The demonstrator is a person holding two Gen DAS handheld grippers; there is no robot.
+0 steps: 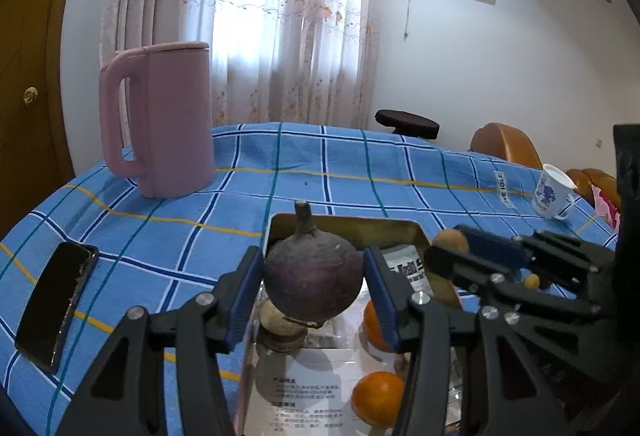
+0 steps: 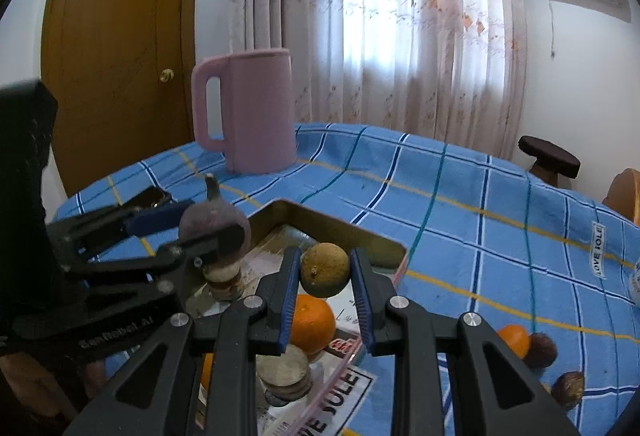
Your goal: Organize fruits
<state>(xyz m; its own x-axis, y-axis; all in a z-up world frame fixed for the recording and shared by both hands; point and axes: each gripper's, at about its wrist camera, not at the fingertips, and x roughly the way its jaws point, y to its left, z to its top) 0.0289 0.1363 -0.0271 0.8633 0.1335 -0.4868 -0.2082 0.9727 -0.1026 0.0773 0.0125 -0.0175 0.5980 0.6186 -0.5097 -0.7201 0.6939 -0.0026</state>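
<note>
My left gripper point(image 1: 314, 286) is shut on a dark purple round fruit with a stem point(image 1: 313, 278) and holds it above a shiny metal tray point(image 1: 348, 225). In the tray lie two oranges point(image 1: 378, 398) and a stack of round lids point(image 1: 282, 332). My right gripper point(image 2: 325, 278) is shut on a small greenish-brown fruit point(image 2: 324, 270), held above the same tray point(image 2: 340, 226), over an orange point(image 2: 310, 324). The right gripper also shows in the left wrist view point(image 1: 460, 250). On the cloth to the right lie another orange point(image 2: 516, 340) and two dark fruits point(image 2: 540, 350).
A pink jug point(image 1: 160, 120) stands at the back left of the blue checked tablecloth point(image 1: 360, 172). A black phone point(image 1: 56, 300) lies at the left. A white mug point(image 1: 554, 196) stands at the right edge. A stool point(image 1: 408, 122) and wooden chair stand beyond.
</note>
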